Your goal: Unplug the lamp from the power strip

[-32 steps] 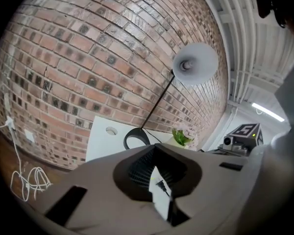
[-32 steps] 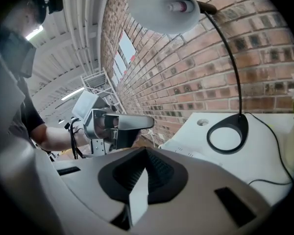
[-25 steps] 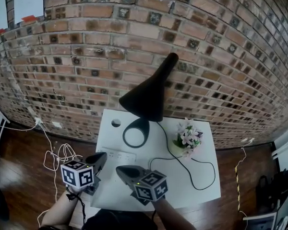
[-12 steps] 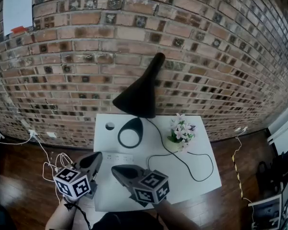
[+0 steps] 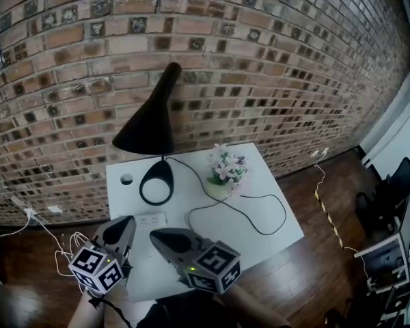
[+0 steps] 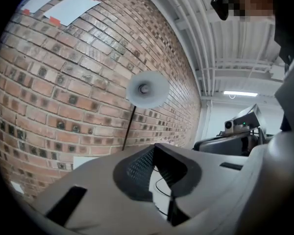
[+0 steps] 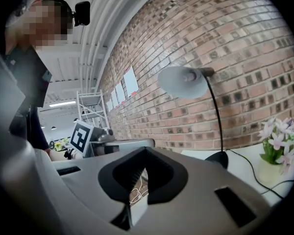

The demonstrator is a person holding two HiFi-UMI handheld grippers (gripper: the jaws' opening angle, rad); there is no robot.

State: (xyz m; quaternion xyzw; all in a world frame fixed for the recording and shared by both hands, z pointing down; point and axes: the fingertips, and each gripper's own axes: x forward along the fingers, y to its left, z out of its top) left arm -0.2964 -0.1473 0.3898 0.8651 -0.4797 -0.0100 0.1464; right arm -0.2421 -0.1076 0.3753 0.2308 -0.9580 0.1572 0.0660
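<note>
The black lamp stands on the white table against the brick wall, its ring base behind the white power strip. Its black cord loops across the table and back toward the strip. Where it ends is hidden behind my right gripper. My left gripper hovers over the table's near left edge, just short of the strip. Both grippers are shut and hold nothing. The lamp shade shows in the left gripper view and in the right gripper view, beyond the closed left gripper and right gripper.
A pot of pink and white flowers stands to the right of the lamp base. The table has a round hole at its back left. White cables lie tangled on the wooden floor at the left. Equipment stands at the far right.
Both grippers have risen in front of the table and stayed shut. The head view has swung, so the lamp and table now sit further left in it.
</note>
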